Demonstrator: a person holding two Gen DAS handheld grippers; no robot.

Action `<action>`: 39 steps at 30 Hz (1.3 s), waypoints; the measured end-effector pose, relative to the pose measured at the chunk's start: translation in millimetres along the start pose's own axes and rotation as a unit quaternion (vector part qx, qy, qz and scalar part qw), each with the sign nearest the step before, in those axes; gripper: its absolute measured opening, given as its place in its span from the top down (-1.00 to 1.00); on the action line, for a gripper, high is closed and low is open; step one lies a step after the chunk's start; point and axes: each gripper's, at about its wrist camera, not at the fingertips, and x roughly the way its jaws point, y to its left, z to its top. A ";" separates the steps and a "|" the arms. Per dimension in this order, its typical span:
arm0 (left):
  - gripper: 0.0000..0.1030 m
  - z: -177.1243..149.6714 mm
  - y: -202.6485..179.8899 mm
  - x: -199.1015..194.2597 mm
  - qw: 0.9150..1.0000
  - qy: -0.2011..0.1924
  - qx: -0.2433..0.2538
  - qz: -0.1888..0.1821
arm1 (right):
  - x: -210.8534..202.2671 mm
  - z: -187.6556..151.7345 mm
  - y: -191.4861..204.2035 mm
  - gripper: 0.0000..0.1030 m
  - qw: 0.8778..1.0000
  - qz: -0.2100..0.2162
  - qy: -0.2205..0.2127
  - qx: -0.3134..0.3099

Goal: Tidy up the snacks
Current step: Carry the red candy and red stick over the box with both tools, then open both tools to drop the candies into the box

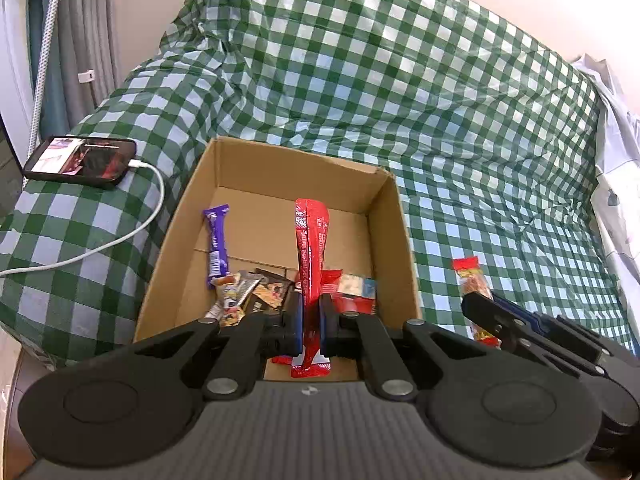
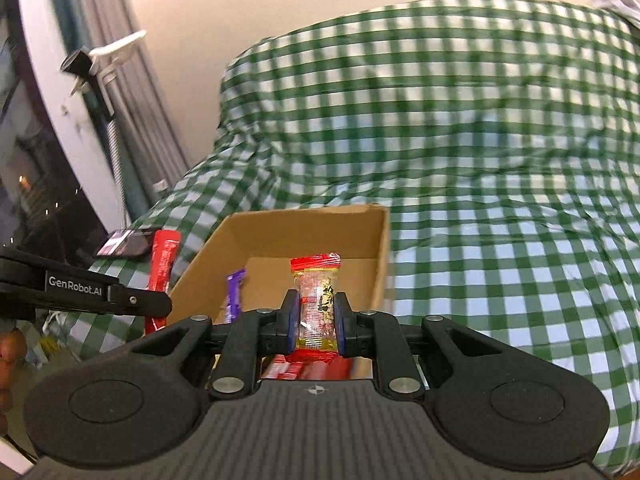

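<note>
An open cardboard box (image 1: 388, 216) sits on a green checked cloth, with a purple bar (image 1: 217, 245) and several wrapped snacks (image 1: 256, 292) on its floor. My left gripper (image 1: 310, 320) is shut on a long red snack packet (image 1: 311, 252), held upright over the box's near side. My right gripper (image 2: 316, 322) is shut on a clear nut snack packet with red ends (image 2: 318, 300), just before the box's near edge (image 2: 380, 256). That packet (image 1: 472, 280) and the right gripper (image 1: 500, 320) also show right of the box in the left wrist view. The red packet (image 2: 162, 268) shows at left.
A phone (image 1: 80, 162) with a white charging cable (image 1: 120, 236) lies on the cloth left of the box. Curtains (image 1: 80, 40) hang at the far left. The checked cloth (image 1: 400, 80) rises over a hump behind the box. White fabric (image 1: 616, 180) lies at the right edge.
</note>
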 end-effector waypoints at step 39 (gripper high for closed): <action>-0.99 -7.8 43.5 76.0 0.993 0.058 0.035 0.098 | 80.8 -17.5 22.4 -0.69 0.993 -0.044 0.105 0.019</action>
